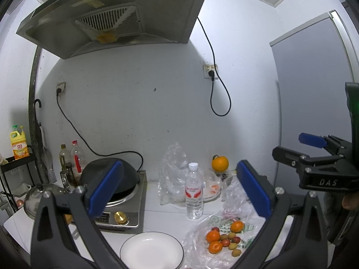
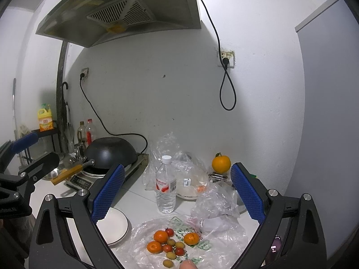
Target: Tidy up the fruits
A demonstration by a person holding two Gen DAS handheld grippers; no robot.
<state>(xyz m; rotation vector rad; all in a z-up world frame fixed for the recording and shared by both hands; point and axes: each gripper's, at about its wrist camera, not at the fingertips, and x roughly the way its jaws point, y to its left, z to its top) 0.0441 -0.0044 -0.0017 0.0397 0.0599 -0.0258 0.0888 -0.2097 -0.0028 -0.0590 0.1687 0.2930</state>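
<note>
Small fruits lie on a flattened plastic bag on the white counter: three mandarins, red cherry tomatoes and yellow-green small fruits. The same pile shows in the left wrist view. An empty white plate with a dark rim sits left of the bag; it also shows in the right wrist view. My left gripper is open and empty above the plate. My right gripper is open and empty above the fruit pile. A larger orange sits at the back.
A water bottle stands mid-counter. Crumpled plastic bags and a dish lie behind it. A black wok sits on an induction cooker at left, with bottles, a kettle and a rack. A range hood hangs overhead.
</note>
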